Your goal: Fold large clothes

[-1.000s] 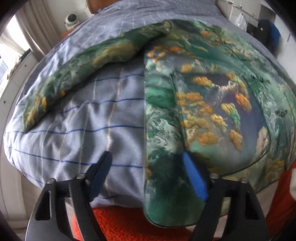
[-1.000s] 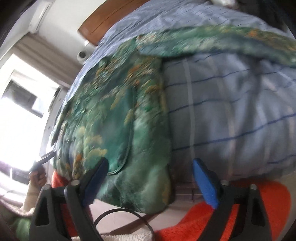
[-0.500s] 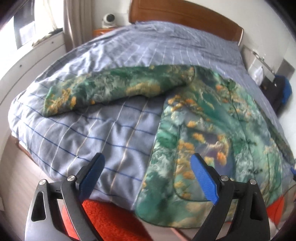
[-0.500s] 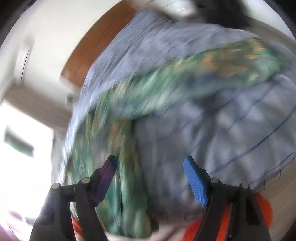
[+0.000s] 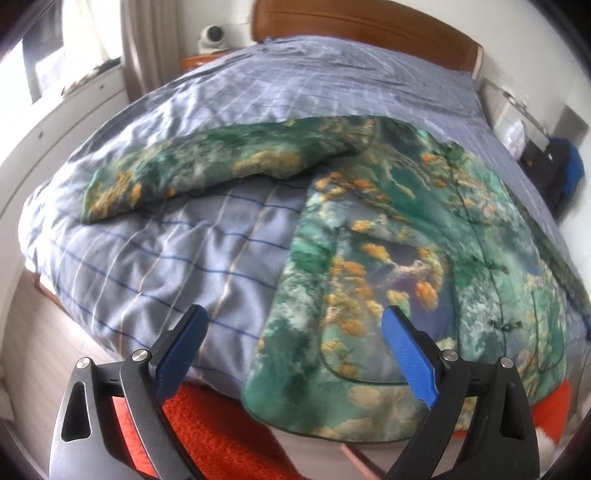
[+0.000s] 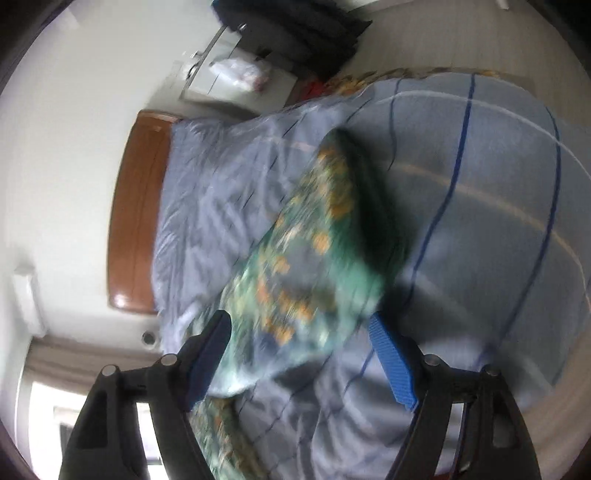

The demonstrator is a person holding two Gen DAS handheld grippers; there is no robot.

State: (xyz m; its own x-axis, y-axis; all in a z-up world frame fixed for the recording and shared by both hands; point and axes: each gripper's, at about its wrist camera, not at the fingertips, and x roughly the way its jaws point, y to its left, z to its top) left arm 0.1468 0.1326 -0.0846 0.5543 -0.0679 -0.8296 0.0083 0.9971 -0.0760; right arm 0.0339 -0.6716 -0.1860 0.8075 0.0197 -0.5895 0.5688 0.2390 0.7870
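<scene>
A bedroom: a bed under a blue checked duvet, wooden headboard at the top. The green printed jacket lies spread flat, sleeve outstretched at centre left; no fold looks made. Left gripper and right gripper gape empty. The right view is blurred.
</scene>
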